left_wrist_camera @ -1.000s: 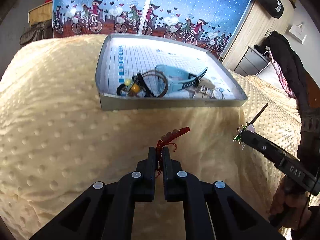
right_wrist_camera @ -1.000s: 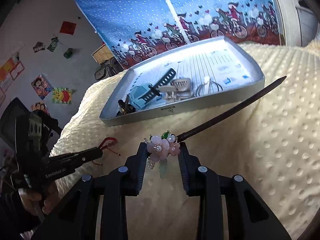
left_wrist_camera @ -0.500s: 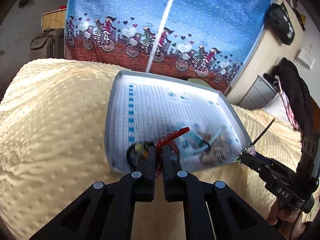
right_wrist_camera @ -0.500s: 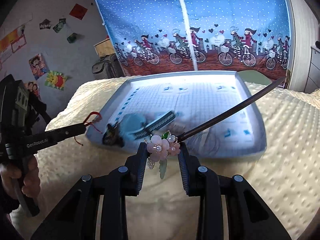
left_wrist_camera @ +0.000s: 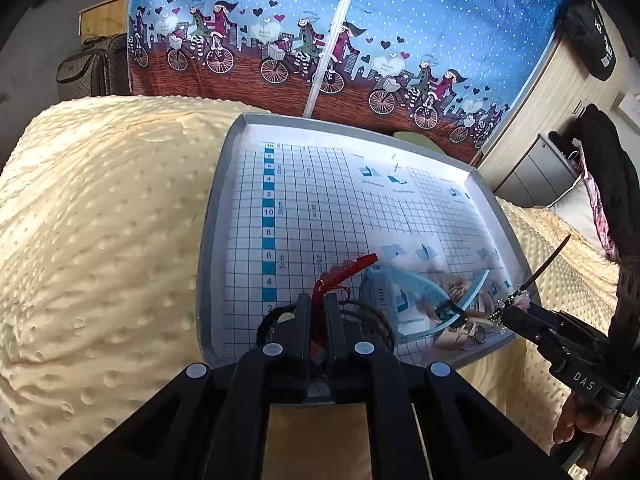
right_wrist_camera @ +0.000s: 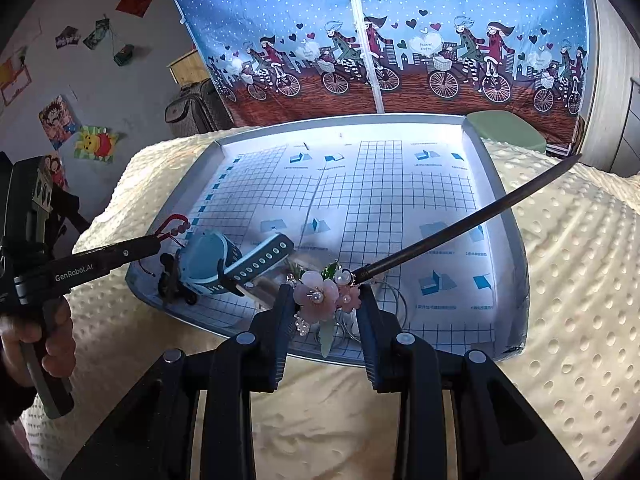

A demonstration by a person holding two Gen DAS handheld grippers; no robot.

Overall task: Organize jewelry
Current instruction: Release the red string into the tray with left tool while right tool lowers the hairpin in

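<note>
pinching a red beaded bracelet (left_wrist_camera: 345,271) between nearly closed jaws, left gripper (left_wrist_camera: 319,312) at lower centre of the left wrist view, hovering over the near edge of the grey tray (left_wrist_camera: 212,216). clamped on the pink flower head of a hairpin (right_wrist_camera: 320,295), right gripper (right_wrist_camera: 323,300) at lower centre of the right wrist view, dark stick of the pin slanting up toward the right edge of the frame, over the tray's near rim. already lying inside, bunched in the near left corner of the tray as seen in the right wrist view: a blue watch (right_wrist_camera: 216,258) with a perforated strap, a dark piece beside it, some thin wire rings (right_wrist_camera: 394,300) just behind the flower. rest of the gridded tray floor bare, up through the middle of both frames. outward, cream dotted blanket (right_wrist_camera: 560,280) under everything, cartoon bicycle curtain (right_wrist_camera: 380,40) across the top. judging by this, well along: several pieces deposited, two more carried in and not yet released; releasing both onto the tray floor looks like what remains, though pieces outside the frames cannot be ruled out.
</note>
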